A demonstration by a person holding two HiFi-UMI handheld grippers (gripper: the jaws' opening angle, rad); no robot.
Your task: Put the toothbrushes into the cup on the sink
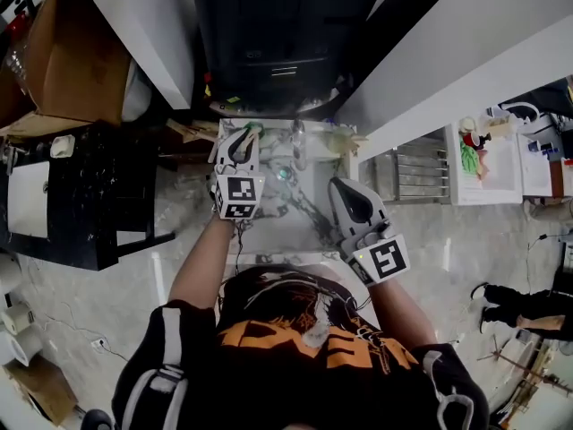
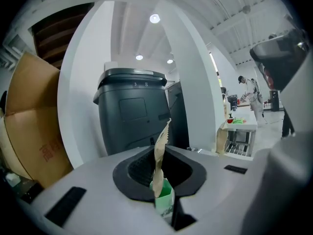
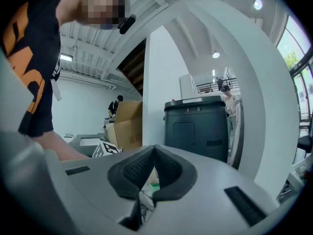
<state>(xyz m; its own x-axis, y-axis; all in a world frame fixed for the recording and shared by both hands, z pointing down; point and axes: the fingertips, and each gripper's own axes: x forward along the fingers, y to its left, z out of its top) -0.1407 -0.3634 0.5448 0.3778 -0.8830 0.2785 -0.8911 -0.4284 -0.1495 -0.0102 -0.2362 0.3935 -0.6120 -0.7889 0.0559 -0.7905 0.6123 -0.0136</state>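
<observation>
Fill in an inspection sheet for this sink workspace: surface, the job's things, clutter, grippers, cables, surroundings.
Surface: pale marbled sink top, with a faucet at its back.
Job's things: a toothbrush packet, green card and brown paper, held in the left gripper; a teal thing by the faucet may be the cup, too small to tell.
Clutter: cardboard box and pale rolls to the person's left.
Grippers: left gripper shut on the toothbrush packet; right gripper shut, nothing held.
Cables: nothing seen for certain.
Surroundings: dark grey bin behind the sink, black cabinet, people far off.
</observation>
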